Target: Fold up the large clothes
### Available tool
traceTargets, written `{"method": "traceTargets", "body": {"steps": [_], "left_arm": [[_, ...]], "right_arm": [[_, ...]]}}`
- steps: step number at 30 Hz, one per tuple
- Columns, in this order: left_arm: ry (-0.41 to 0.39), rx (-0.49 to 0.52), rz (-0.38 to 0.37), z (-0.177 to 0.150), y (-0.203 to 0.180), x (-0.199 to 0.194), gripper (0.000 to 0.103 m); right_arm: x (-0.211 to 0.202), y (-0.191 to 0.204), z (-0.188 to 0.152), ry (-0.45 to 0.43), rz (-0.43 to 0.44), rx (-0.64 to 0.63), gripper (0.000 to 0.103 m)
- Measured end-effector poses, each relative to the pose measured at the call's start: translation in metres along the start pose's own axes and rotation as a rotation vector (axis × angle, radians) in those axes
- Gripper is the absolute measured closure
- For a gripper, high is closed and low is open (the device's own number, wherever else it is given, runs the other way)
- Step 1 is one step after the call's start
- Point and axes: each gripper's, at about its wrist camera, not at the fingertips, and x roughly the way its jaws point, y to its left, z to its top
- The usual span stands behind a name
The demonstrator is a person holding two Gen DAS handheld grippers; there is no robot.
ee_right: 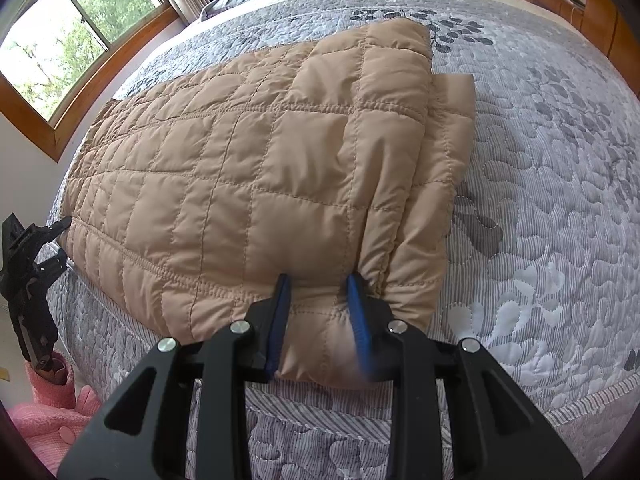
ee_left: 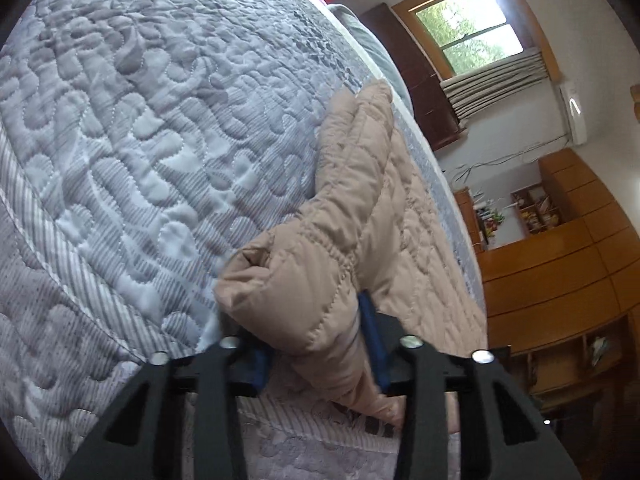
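A tan quilted jacket (ee_right: pixel 240 160) lies folded on the grey quilted bedspread (ee_right: pixel 540 200), close to the bed's near edge. My right gripper (ee_right: pixel 320 314) is shut on the jacket's near corner, and the fabric bulges between its blue pads (ee_right: pixel 280 320). In the left wrist view, the same jacket (ee_left: pixel 360 200) runs away from me as a puffy fold. My left gripper (ee_left: pixel 316 352) is shut on the end of that fold, with the blue pads (ee_left: pixel 370 332) pressed into it. The right wrist view shows the left gripper (ee_right: pixel 56 228) at the jacket's far-left corner.
The bedspread (ee_left: pixel 140 140) fills most of both views, and the mattress side drops away below the grippers. A window (ee_right: pixel 60 32) is at the upper left, with wooden cabinets (ee_left: pixel 560 272) along the wall. Pink fabric (ee_right: pixel 44 412) lies on the floor beside the bed.
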Motion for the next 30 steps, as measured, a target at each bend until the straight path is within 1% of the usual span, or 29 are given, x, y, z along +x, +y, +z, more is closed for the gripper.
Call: {"method": "traceTargets", "body": {"steps": [1, 3, 4, 6, 8, 10, 12, 15, 17, 18, 19, 20, 22, 24, 25, 28, 30], "left_arm": [[-0.01, -0.001, -0.012, 0.0, -0.001, -0.003, 0.083], [-0.037, 0.021, -0.036, 0.001, -0.006, -0.01, 0.087], [-0.05, 0.042, -0.033, 0.0, -0.01, -0.012, 0.087], [-0.048, 0.05, -0.012, 0.003, -0.008, -0.008, 0.088], [-0.019, 0.031, 0.021, 0.004, 0.002, 0.007, 0.088], [0.015, 0.004, 0.0, 0.003, 0.015, 0.021, 0.088], [0.026, 0.005, -0.027, 0.006, 0.024, 0.024, 0.088], [0.051, -0.026, -0.059, 0.013, 0.029, 0.026, 0.089], [0.05, -0.041, -0.078, 0.016, 0.03, 0.024, 0.09], [0.039, -0.031, -0.078, 0.018, 0.027, 0.021, 0.091], [0.027, -0.015, -0.076, 0.018, 0.025, 0.017, 0.091], [-0.001, 0.023, -0.07, 0.018, 0.015, 0.011, 0.092], [-0.055, 0.106, -0.076, 0.016, -0.008, -0.002, 0.092], [-0.089, 0.174, -0.089, 0.017, -0.029, -0.011, 0.092], [-0.109, 0.229, -0.092, 0.017, -0.046, -0.016, 0.092], [-0.134, 0.347, -0.107, 0.015, -0.085, -0.018, 0.092], [-0.13, 0.433, -0.127, 0.012, -0.116, -0.017, 0.092]], "right_arm": [[0.0, -0.001, 0.0, 0.001, 0.0, -0.001, 0.075], [0.0, 0.0, 0.0, 0.004, -0.001, 0.0, 0.075], [0.0, -0.001, 0.001, 0.006, 0.0, -0.001, 0.075], [0.001, -0.002, 0.003, 0.009, 0.001, -0.001, 0.075], [0.002, -0.003, 0.004, 0.011, 0.005, -0.002, 0.075], [0.003, -0.004, 0.005, 0.011, 0.008, -0.002, 0.075], [0.004, -0.004, 0.006, 0.011, 0.006, -0.004, 0.075], [0.005, -0.004, 0.008, 0.012, 0.004, -0.005, 0.075], [0.004, -0.004, 0.007, 0.009, 0.006, -0.002, 0.075], [0.003, -0.004, 0.007, 0.008, 0.009, 0.001, 0.075], [0.003, -0.005, 0.006, 0.005, 0.012, 0.004, 0.075], [0.002, -0.005, 0.005, 0.004, 0.014, 0.007, 0.075], [0.001, -0.006, 0.005, 0.004, 0.021, 0.016, 0.075], [0.0, -0.007, 0.005, 0.006, 0.029, 0.023, 0.075], [-0.001, -0.009, 0.005, 0.008, 0.035, 0.029, 0.075], [-0.002, -0.011, 0.005, 0.004, 0.044, 0.036, 0.075], [-0.003, -0.011, 0.004, -0.001, 0.044, 0.034, 0.075]]}}
